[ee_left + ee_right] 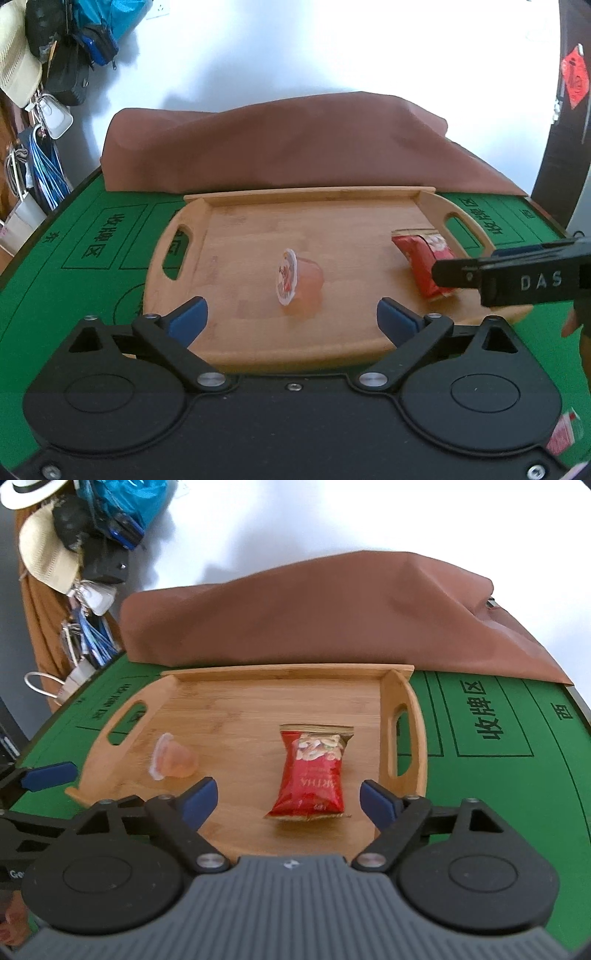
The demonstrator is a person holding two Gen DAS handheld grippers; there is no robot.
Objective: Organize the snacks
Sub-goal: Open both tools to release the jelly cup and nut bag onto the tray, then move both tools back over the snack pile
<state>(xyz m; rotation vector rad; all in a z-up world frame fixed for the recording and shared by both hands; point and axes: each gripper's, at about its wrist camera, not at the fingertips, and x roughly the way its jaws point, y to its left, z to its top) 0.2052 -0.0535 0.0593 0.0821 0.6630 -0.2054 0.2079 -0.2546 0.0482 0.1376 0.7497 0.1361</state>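
Both tongs, left [291, 317] and right [288, 801], gape empty over the tray [229, 701], jelly cup [301, 282] and red packet [312, 771] set down just ahead, so I judge another snack comes next.

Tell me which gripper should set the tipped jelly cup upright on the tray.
Left. The left gripper is open with the jelly cup lying directly ahead between its fingers. The right gripper faces the red snack packet instead.

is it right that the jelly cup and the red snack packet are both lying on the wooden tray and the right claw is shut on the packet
Not quite. The jelly cup and red snack packet do lie on the wooden tray, but the right claw is open, its pads clear of the packet on both sides, as the right wrist view shows.
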